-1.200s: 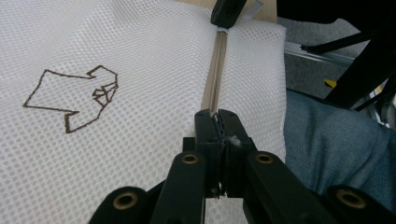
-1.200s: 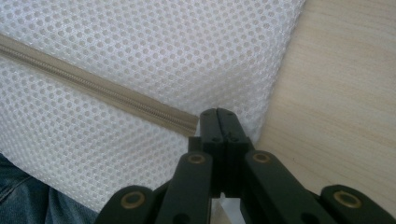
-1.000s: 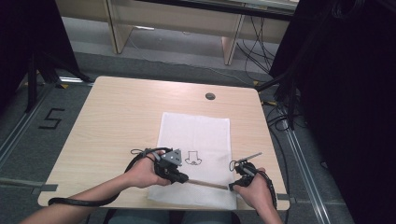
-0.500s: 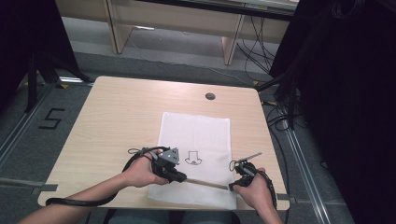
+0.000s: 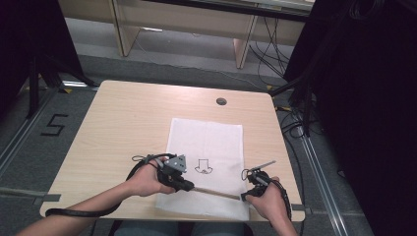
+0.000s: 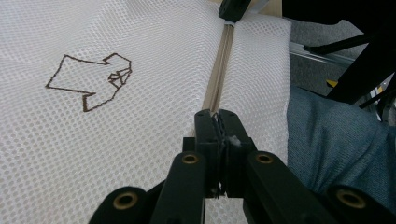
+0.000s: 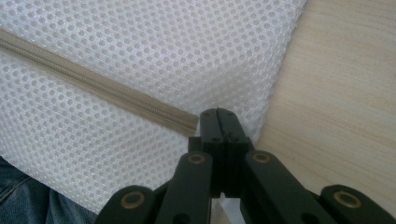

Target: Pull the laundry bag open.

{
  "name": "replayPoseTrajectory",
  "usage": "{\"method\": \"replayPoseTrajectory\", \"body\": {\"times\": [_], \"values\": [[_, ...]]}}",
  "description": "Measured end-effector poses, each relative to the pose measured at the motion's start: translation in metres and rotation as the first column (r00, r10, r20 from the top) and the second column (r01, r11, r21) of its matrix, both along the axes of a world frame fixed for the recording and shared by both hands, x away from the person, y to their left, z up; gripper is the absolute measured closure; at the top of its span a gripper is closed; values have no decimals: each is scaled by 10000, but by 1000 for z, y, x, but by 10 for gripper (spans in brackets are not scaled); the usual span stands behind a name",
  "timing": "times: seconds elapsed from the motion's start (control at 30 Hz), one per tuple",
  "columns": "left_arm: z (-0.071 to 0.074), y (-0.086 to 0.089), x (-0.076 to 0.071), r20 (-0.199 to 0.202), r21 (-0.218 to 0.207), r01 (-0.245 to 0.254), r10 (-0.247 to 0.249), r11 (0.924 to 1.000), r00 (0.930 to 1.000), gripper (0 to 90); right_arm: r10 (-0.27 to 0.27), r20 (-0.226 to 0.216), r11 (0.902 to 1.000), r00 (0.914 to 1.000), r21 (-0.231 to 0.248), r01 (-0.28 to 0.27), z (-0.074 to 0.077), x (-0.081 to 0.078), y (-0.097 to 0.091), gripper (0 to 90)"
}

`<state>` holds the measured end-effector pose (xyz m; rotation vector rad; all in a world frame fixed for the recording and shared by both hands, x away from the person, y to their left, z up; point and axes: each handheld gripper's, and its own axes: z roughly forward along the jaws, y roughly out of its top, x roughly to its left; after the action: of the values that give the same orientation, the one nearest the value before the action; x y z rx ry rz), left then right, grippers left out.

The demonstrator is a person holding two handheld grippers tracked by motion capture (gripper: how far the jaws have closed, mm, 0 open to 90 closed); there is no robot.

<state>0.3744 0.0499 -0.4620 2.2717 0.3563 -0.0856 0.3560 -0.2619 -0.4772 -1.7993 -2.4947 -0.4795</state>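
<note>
High view: nothing shifted since a second ago; mesh bag flat on table, near edge. Left gripper view: jaws pinching zipper end. Right gripper view: jaws pressed together at zipper's other end, ready for pulling.

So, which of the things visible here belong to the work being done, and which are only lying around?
In the job:
- white mesh bag
- its beige zipper
- left hand-held gripper, shut at one end of the zipper
- right hand-held gripper, shut at the other end

Just around:
- wooden table
- round cable hole
- floor mark "5"
- cables on the floor
</note>
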Motion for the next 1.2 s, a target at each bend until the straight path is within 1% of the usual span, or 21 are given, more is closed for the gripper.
{"method": "replayPoseTrajectory", "body": {"times": [0.03, 0.07, 0.1, 0.17, 0.2, 0.3, 0.33, 0.4, 0.43, 0.47, 0.57, 0.6, 0.63, 0.77, 0.87, 0.9, 0.93, 1.0, 1.13, 1.17, 1.2], "values": [[0, 1, 1, 53, -35, 131, -131, 9999, 9999, 874, 17, 8, 10000, 10000, -8, -17, 0, 0, 0, 900], [0, 1, 0, -60, -59, -6, 5, 10000, 10000, 875, 17, 8, 10000, 10000, -11, -17, 0, 0, 0, 900], [0, 1, 1, 60, -38, 144, -143, 9999, 9999, 874, 19, 11, 10000, 10000, -14, -19, 0, 0, 0, 900], [0, 1, 1, 118, -5, 159, -159, 9999, 9998, 874, 65, 63, 10000, 10000, -57, -65, 0, 0, 0, 900], [0, 1, 0, -39, -45, 19, -19, 10000, 10000, 874, 33, 40, 10000, 10000, -63, -33, 0, 0, 0, 900], [0, 3, 0, 37, -50, 6, -6, 10000, 10000, 874, -17, -2, 9999, 10000, -116, 17, 0, -1, 1, 900], [0, 4, 0, -75, -43, -65, 64, 10000, 10000, 874, -4, -4, 9999, 10000, -132, 4, 0, -1, 1, 900], [1, 6, 2, 59, -44, 68, -68, 10000, 10000, 874, -3, 3, 9999, 10000, -130, 3, 0, 0, 0, 900], [0, 6, 1, -91, -62, -100, 99, 9999, 9999, 875, -8, 12, 9999, 10000, -110, 8, 0, 0, 0, 900], [1, 7, 1, 18, -55, -1, 1, 10000, 10000, 874, -12, 10, 9999, 10000, -105, 12, 0, 0, 1, 900], [1, 8, 1, -34, -36, -103, 102, 9999, 9999, 875, 28, 39, 10000, 10000, -65, -28, 0, 0, 0, 900], [0, 8, 1, -42, -100, -112, 112, 9999, 9999, 874, 141, 37, 9999, 9999, -97, -141, 0, 0, -1, 900], [0, 8, 1, 25, 9, -100, 100, 9999, 9999, 875, 280, 26, 9992, 9996, -297, -279, 0, 0, -3, 900], [0, 11, 2, 25, -90, -64, 64, 9999, 10000, 875, 292, 28, 9992, 9996, -288, -291, 0, 0, -3, 900], [-1, 11, 2, -103, -31, -280, 280, 9996, 9996, 874, 287, -9, 9992, 9996, -285, -287, 0, 0, -3, 900], [-1, 11, 2, 17, -5, -154, 154, 9999, 9999, 874, 285, -16, 9992, 9996, -281, -286, 0, 0, -3, 900], [-1, 11, 1, -85, -5, -285, 285, 9996, 9996, 874, 283, -22, 9992, 9996, -283, -284, 0, 0, -3, 900], [-1, 12, 2, -12, -17, -154, 154, 9999, 9999, 874, 276, -16, 9992, 9996, -282, -277, 0, 0, -3, 900], [-1, 16, 3, -1, 75, -227, 227, 9997, 9997, 874, 402, 70, 9987, 9992, -304, -400, 0, 1, -4, 900], [0, 17, 2, -87, 31, -345, 345, 9994, 9994, 874, 152, 77, 9999, 9999, -80, -151, 0, 1, -1, 900], [0, 18, 3, -67, 77, -326, 326, 9994, 9994, 874, 151, 100, 9999, 9998, 3, -151, 0, 1, -1, 900]]}}
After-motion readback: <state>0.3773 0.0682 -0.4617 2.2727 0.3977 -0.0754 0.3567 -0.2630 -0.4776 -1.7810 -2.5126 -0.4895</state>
